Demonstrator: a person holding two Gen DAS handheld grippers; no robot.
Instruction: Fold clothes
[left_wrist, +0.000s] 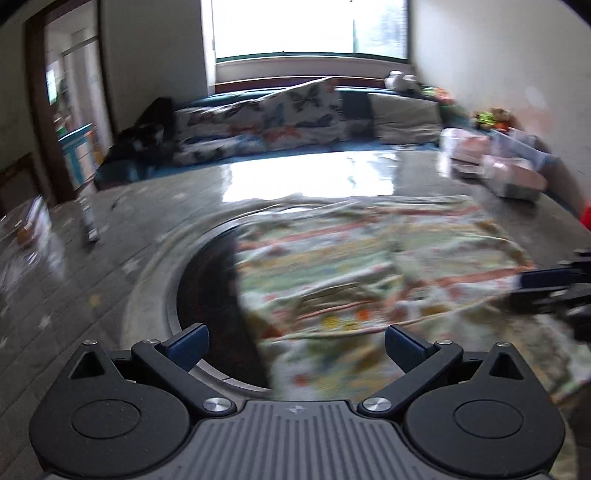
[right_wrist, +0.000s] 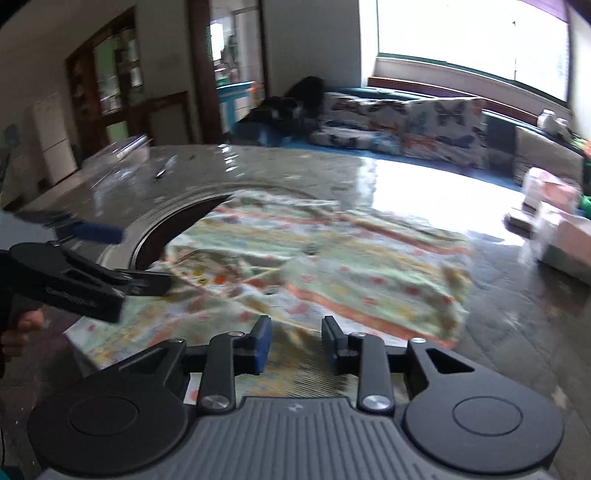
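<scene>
A pale green patterned garment (left_wrist: 369, 273) with orange stripes lies spread on a grey stone table (left_wrist: 110, 229), partly over a round dark inset (left_wrist: 210, 295). My left gripper (left_wrist: 295, 349) is wide open and empty above the garment's near left edge. It shows from the side in the right wrist view (right_wrist: 110, 254). In that view the garment (right_wrist: 332, 266) looks partly folded, one flap laid over the middle. My right gripper (right_wrist: 295, 341) is open with a narrower gap, empty, just above the near hem. It also shows in the left wrist view (left_wrist: 546, 288).
Clear plastic boxes (left_wrist: 495, 162) stand at the table's far right, also in the right wrist view (right_wrist: 554, 229). A pen (left_wrist: 88, 221) and clear plastic wrap (left_wrist: 33, 229) lie at the left. A butterfly-print cushion bench (left_wrist: 273, 118) runs under the window behind.
</scene>
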